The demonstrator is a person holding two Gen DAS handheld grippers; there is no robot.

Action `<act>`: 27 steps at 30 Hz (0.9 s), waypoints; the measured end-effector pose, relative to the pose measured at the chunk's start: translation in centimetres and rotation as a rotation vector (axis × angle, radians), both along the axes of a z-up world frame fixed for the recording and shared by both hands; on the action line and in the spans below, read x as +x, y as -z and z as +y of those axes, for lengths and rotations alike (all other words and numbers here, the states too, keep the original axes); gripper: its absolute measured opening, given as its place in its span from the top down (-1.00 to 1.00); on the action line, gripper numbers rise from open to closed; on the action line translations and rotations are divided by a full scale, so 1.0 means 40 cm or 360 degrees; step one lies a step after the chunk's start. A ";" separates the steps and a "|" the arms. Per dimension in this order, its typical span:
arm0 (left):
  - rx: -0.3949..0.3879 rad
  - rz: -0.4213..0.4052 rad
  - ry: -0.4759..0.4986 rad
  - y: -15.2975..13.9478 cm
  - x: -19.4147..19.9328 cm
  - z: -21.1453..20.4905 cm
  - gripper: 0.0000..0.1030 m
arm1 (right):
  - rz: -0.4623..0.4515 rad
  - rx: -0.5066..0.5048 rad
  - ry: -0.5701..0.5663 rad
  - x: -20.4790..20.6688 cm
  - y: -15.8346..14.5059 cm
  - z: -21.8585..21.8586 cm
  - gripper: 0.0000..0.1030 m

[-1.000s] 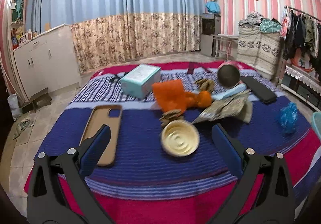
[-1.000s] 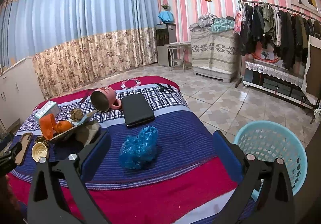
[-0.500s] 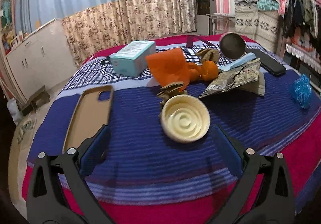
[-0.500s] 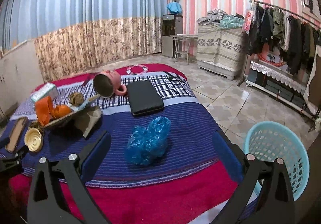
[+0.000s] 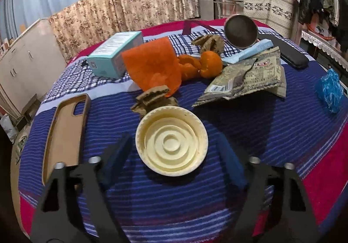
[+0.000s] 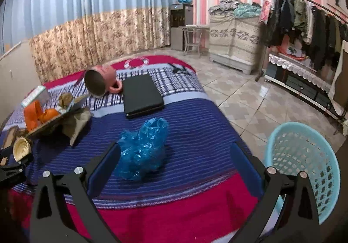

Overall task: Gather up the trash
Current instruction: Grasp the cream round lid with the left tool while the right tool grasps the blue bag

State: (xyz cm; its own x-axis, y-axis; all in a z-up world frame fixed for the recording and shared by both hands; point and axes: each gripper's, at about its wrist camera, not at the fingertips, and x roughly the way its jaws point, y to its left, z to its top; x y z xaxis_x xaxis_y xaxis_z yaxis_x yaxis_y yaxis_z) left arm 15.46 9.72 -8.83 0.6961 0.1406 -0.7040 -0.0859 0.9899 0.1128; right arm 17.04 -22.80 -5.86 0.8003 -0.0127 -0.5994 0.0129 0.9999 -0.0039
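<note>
Left gripper point(image 5: 171, 156) hovering with jaws spread around cream lid point(image 5: 171, 140) near bed point(image 5: 282, 134) front edge — right gripper point(image 6: 174, 156) spread too, flanking blue plastic bag point(image 6: 143, 148); basket point(image 6: 304, 166) beside bed's right edge.

cream lid point(image 5: 171, 141), blue bag point(image 6: 142, 149), possibly striped blanket point(image 5: 271, 134)

Left gripper point(image 5: 173, 156): black angular frame arms with cut-out slots, round silver bolt heads at the joints, and two dark blue padded fingers point(image 5: 117, 156). Right gripper point(image 6: 175, 161) shows the same black frame, silver bolts and blue pads point(image 6: 104, 164).
</note>
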 end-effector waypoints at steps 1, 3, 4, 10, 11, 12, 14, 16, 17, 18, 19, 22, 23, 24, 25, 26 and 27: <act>-0.0016 0.0002 0.0004 0.000 -0.002 0.003 -0.25 | 0.0011 -0.0007 -0.0012 0.008 0.006 0.012 -0.91; -0.0051 -0.0011 0.0000 -0.003 -0.015 0.013 -0.19 | 0.0037 -0.0004 -0.0062 0.025 0.018 0.038 -0.91; -0.0064 -0.0013 -0.0002 -0.005 -0.020 0.018 -0.19 | 0.0051 -0.0016 -0.0081 0.031 0.024 0.050 -0.91; -0.0084 -0.0061 -0.0027 -0.022 -0.038 0.035 -0.19 | 0.0150 -0.0081 -0.0131 0.067 0.068 0.093 -0.74; -0.0088 -0.0083 -0.0034 -0.031 -0.045 0.036 -0.19 | 0.0172 -0.0066 -0.0154 0.068 0.073 0.093 -0.45; -0.0089 -0.0094 -0.0038 -0.036 -0.048 0.037 -0.19 | 0.0204 -0.0053 -0.0183 0.071 0.080 0.095 -0.28; -0.0090 -0.0133 -0.0037 -0.058 -0.059 0.037 -0.19 | 0.0221 -0.0027 -0.0221 0.068 0.083 0.097 0.14; -0.0083 -0.0167 -0.0028 -0.079 -0.064 0.037 -0.19 | 0.0184 -0.0035 -0.0222 0.057 0.067 0.094 0.23; -0.0077 -0.0182 -0.0020 -0.092 -0.067 0.032 -0.19 | 0.0155 -0.0039 -0.0214 0.052 0.055 0.091 0.25; -0.0075 -0.0196 -0.0014 -0.101 -0.069 0.032 -0.19 | 0.0115 -0.0025 -0.0202 0.043 0.039 0.084 0.25; -0.0071 -0.0212 -0.0009 -0.115 -0.070 0.031 -0.19 | 0.0091 -0.0008 -0.0193 0.038 0.027 0.079 0.26; -0.0053 -0.0264 0.0006 -0.153 -0.069 0.009 -0.19 | -0.0009 0.0026 -0.0144 0.005 -0.021 0.048 0.26; -0.0056 -0.0272 0.0015 -0.163 -0.064 0.004 -0.19 | -0.0040 0.0022 -0.0127 -0.009 -0.035 0.038 0.26; -0.0063 -0.0286 0.0023 -0.173 -0.062 -0.005 -0.19 | -0.0071 0.0010 -0.0104 -0.023 -0.050 0.026 0.26; -0.0064 -0.0300 0.0034 -0.183 -0.060 -0.016 -0.19 | -0.0091 0.0002 -0.0086 -0.033 -0.061 0.015 0.26; -0.0065 -0.0312 0.0043 -0.190 -0.058 -0.027 -0.19 | -0.0115 0.0000 -0.0059 -0.048 -0.073 0.000 0.26; -0.0069 -0.0332 0.0058 -0.202 -0.056 -0.043 -0.19 | -0.0139 0.0007 -0.0032 -0.061 -0.085 -0.017 0.26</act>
